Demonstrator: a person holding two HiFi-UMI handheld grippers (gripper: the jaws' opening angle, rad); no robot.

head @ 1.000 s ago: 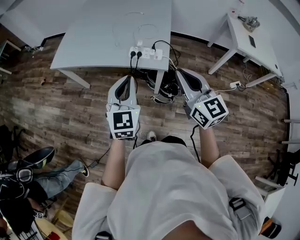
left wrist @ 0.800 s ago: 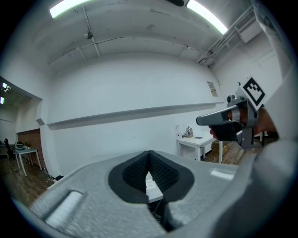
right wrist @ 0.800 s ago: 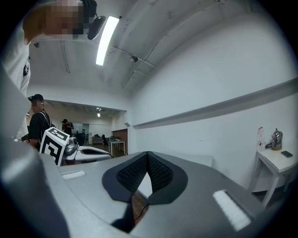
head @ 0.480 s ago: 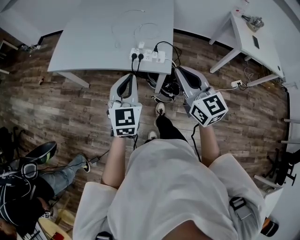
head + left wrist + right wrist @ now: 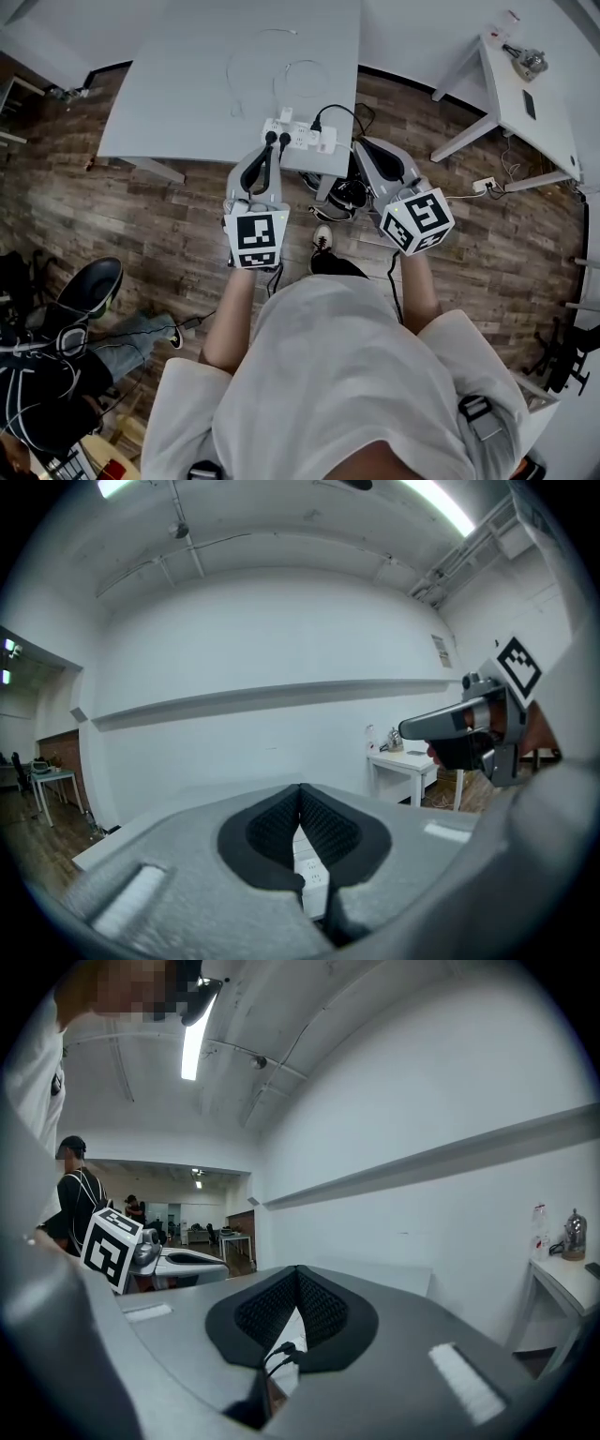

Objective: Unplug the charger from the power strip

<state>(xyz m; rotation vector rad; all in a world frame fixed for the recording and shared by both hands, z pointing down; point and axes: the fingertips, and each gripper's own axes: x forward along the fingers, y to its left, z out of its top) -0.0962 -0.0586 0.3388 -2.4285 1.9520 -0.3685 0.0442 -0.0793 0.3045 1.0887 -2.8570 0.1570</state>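
Note:
A white power strip lies at the near edge of the grey table. Two black plugs sit in its left end and another black plug near its right end. A white charger with a looped white cable stands on its far side. My left gripper is shut and empty, its tips just before the two black plugs. My right gripper is shut, off the table's right edge. The strip shows behind the left gripper. Black cables show behind the right gripper.
Black cables and a bundle hang under the table's near right corner. A small white table stands at the right, with a socket block on the wooden floor. A seated person is at lower left.
Both grippers have moved forward toward the table, still shut. The left tips now reach the table's edge by the black plugs. The power strip appears nearer.

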